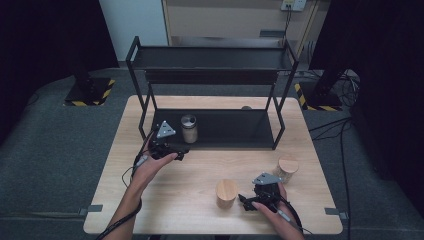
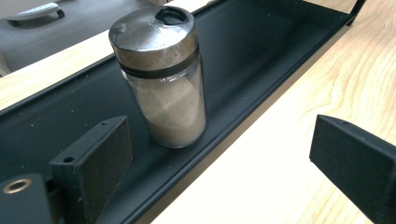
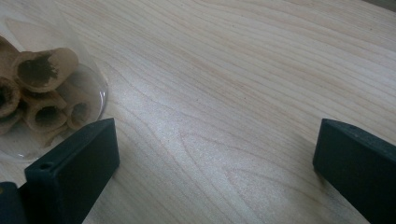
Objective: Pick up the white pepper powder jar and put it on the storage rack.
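1. Spice jar (image 2: pixel 159 74) stands upright on the black rack's bottom shelf (image 1: pixel 230 127).
2. Left gripper (image 1: pixel 167 149), jaws spread and empty, sits just before that shelf, near the jar.
3. Right gripper (image 1: pixel 260 196), released, rests well in front of the shelf.

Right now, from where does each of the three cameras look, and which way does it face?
High view: above the table's near edge, facing forward and down on the black metal shelf rack; both forearms show.
Left gripper view: rides the left gripper, facing the steel-lidded glass jar of powder; its open jaws show.
Right gripper view: rides the right gripper, facing the light wooden table; open jaws show.
The high view shares that jar.
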The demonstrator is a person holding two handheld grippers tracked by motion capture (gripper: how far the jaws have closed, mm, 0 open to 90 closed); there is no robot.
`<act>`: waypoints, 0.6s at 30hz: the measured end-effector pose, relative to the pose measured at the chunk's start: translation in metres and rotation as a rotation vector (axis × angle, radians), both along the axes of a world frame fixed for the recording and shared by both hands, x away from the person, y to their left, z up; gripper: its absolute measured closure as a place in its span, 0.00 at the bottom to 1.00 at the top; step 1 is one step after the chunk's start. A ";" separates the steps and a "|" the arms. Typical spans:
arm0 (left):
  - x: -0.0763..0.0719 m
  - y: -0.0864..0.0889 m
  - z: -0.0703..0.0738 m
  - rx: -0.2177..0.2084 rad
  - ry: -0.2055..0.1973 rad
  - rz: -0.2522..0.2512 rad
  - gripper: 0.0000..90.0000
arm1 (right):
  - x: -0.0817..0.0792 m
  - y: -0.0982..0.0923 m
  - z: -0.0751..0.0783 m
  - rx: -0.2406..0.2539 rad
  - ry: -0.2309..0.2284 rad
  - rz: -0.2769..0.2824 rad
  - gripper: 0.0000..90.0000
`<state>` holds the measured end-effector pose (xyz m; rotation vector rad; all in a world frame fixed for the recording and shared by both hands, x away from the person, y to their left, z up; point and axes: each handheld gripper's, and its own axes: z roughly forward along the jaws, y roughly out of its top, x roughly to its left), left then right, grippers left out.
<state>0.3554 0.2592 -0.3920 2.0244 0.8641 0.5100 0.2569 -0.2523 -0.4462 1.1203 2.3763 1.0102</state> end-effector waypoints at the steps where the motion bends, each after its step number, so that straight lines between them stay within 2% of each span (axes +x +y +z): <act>1: -0.001 0.000 0.000 -0.001 0.000 -0.001 0.05 | 0.000 0.000 0.000 0.000 0.000 0.000 0.01; 18: -0.008 0.005 -0.005 0.007 0.016 -0.037 0.04 | 0.000 0.000 0.000 -0.002 0.001 -0.001 0.01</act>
